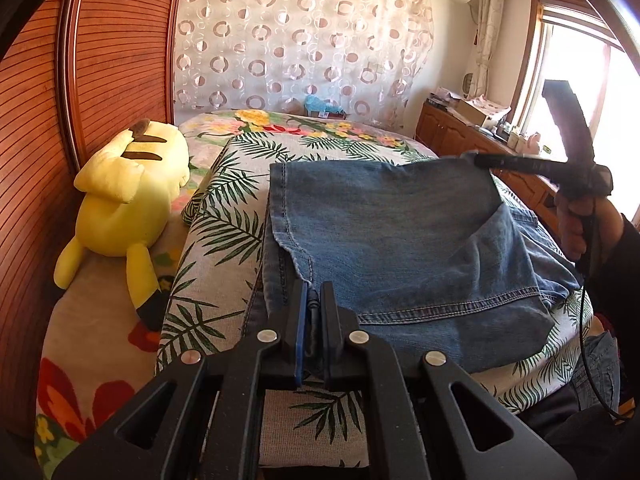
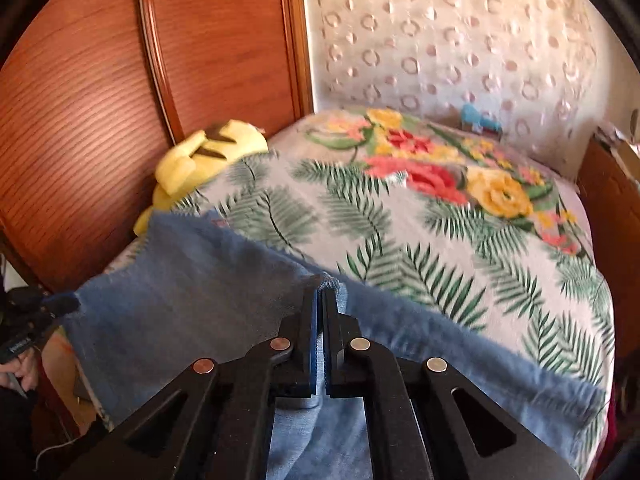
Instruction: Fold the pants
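Observation:
Blue denim pants lie folded on a leaf-print blanket on the bed. My left gripper is shut on the near hem of the top denim layer. My right gripper, held by a hand at the right, is shut on the far right corner of that layer and holds it lifted off the bed. In the right wrist view the right gripper pinches the denim edge, and the pants hang stretched across to the left gripper at the left edge.
A yellow plush toy lies at the left against the wooden headboard. A wooden cabinet with clutter runs along the bed's right side below a window. A circle-pattern curtain hangs behind the bed.

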The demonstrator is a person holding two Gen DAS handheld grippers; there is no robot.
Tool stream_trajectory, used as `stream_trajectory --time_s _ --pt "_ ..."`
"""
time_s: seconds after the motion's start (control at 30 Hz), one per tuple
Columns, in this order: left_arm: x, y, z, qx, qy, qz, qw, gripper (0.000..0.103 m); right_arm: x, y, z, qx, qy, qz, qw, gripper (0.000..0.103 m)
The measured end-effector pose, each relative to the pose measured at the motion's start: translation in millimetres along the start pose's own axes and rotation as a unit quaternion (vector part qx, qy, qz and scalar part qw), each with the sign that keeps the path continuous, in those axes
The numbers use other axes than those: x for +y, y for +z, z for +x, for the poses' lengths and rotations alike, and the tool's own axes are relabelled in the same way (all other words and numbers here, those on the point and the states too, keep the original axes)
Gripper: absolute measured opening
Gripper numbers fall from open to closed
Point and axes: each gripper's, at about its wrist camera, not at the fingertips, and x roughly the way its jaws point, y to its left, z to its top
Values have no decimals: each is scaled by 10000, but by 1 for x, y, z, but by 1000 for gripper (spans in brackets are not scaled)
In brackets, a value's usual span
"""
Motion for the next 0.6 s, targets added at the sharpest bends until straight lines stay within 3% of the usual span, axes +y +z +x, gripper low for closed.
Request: stream_trajectory --time_s 0.6 --pt "6 0 -11 -181 -13 -107 9998 7 39 22 -63 -988 79 -620 9931 1"
